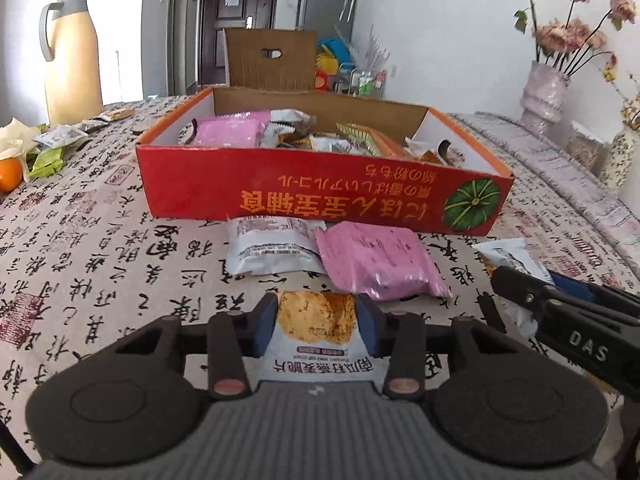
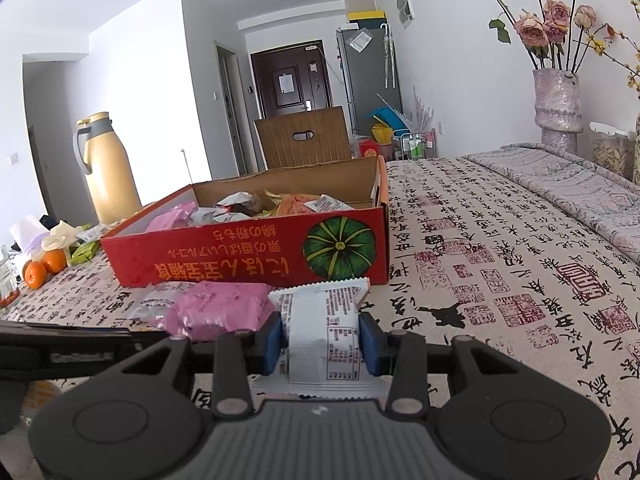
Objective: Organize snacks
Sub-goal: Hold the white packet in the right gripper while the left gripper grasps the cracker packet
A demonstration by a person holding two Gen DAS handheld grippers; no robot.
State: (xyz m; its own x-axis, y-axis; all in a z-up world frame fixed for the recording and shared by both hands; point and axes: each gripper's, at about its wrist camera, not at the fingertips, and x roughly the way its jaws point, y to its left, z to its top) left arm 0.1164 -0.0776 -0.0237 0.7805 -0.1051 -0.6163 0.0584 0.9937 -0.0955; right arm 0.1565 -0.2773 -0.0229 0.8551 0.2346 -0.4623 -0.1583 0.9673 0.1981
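On a table point(image 1: 100, 240) draped in a calligraphy-print cloth, the sorting of snacks into a red cardboard box point(image 1: 320, 196) is at the pick-up stage. At far left of the left wrist view, a cream thermos jug point(image 1: 70, 60), an orange point(image 1: 9, 174) and a few loose wrappers sit well apart from the box. At centre, the left gripper point(image 1: 316, 322) has its blue pads against both sides of a white packet printed with crackers point(image 1: 316, 336), jaws pinching it low over the cloth. Just beyond lie a white packet point(image 1: 272, 250) and a pink packet point(image 1: 376, 262), overlapping, close against the box's front wall. To the right, the right gripper point(image 2: 320, 340) holds its jaws pressed onto a white label-printed packet point(image 2: 324, 336), which stands upright between the pads. The box already holds a heap of mixed packets. Both grips look set; the next move, by this reading, calls for lifting each packet clear of the front wall, carrying it over the rim and letting go above the heap, then returning for the two packets lying on the table.
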